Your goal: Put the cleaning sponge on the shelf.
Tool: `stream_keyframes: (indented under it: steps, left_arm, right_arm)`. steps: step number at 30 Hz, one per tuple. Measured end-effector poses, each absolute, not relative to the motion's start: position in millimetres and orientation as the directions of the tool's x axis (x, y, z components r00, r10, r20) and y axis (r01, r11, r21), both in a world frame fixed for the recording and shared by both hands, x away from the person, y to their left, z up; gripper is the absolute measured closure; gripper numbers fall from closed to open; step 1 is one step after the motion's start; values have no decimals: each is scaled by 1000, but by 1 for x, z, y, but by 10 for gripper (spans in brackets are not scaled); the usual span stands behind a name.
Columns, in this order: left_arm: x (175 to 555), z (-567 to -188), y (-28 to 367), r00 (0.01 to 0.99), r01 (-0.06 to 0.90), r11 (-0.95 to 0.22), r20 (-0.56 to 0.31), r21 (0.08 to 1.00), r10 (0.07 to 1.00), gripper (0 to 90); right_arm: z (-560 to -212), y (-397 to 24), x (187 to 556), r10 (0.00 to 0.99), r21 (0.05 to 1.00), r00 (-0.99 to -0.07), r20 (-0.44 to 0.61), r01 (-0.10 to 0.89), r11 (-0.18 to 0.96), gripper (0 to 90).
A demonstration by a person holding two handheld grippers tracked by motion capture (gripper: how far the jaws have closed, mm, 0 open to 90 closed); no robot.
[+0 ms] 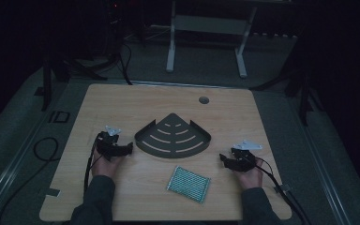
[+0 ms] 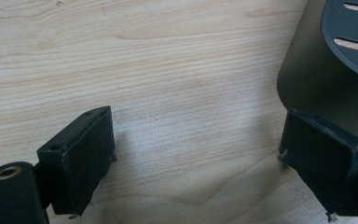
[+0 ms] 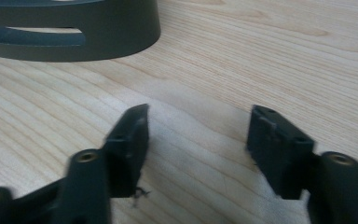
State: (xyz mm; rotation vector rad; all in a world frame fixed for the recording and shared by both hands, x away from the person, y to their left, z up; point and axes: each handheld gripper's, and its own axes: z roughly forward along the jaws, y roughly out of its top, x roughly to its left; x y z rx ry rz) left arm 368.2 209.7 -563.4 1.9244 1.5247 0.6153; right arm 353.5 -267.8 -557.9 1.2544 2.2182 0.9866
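High view alone shows green sponge [image 1: 188, 183] below dark shelf [image 1: 173, 136].

1. High view: a fixed camera looks forward and down over the whole wooden desk [image 1: 122, 101], in dim light.
2. Left gripper view: close above the desk, facing the dark corner shelf [image 2: 307, 70].
3. Right gripper view: equally low, apparently facing the same shelf's curved front.

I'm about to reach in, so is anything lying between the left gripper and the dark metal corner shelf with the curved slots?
Nothing visible. The left gripper, jaws open, sits just left of the dark slotted metal corner shelf with bare wooden table between. The green mesh pad lies nearer the person, off that path.
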Motion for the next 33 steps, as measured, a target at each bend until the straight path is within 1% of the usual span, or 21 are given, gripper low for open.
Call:
stream_keyframes:
  steps: [2, 5, 6, 8, 10, 13, 17, 19, 23, 25, 33]
  left_arm:
    - [368, -563, 210, 232, 694, -159, -9, 702, 973, 105]
    - [368, -563, 210, 233, 694, -160, -9, 702, 973, 105]
    - [368, -563, 210, 233, 694, -159, -9, 702, 973, 105]
    - [368, -563, 210, 233, 694, -160, -9, 702, 973, 105]
    - [368, -563, 210, 232, 694, -159, -9, 702, 973, 105]
    - [368, -563, 210, 232, 695, -159, -9, 702, 973, 105]
    - [368, -563, 210, 231, 695, -159, -9, 701, 973, 105]
    - [368, -563, 210, 231, 695, -159, -9, 701, 973, 105]
    - [368, -563, 209, 230, 695, -158, -9, 702, 973, 105]
    - [368, -563, 209, 229, 695, -156, -10, 702, 973, 105]
    - [368, -563, 209, 229, 695, -156, -10, 702, 973, 105]
  right_arm:
    - [-557, -268, 352, 856, 743, -517, -7, 570, 350, 496]
    - [-555, -267, 350, 858, 747, -512, -32, 559, 361, 523]
    - [-550, -265, 348, 855, 753, -515, -54, 541, 373, 542]
    - [-545, -261, 344, 850, 765, -523, -66, 521, 380, 566]
    - [-539, -258, 340, 840, 774, -539, -70, 502, 386, 621]
    - [-528, -254, 333, 822, 786, -564, -84, 469, 403, 730]
    - [-519, -249, 323, 799, 792, -592, -100, 439, 425, 835]
    - [-516, -247, 318, 787, 795, -610, -88, 433, 425, 896]
    - [-511, -246, 313, 771, 802, -634, -64, 427, 418, 900]
    - [-504, -239, 307, 744, 806, -666, -59, 408, 429, 900]
    - [-497, -212, 294, 684, 798, -727, -66, 372, 473, 900]
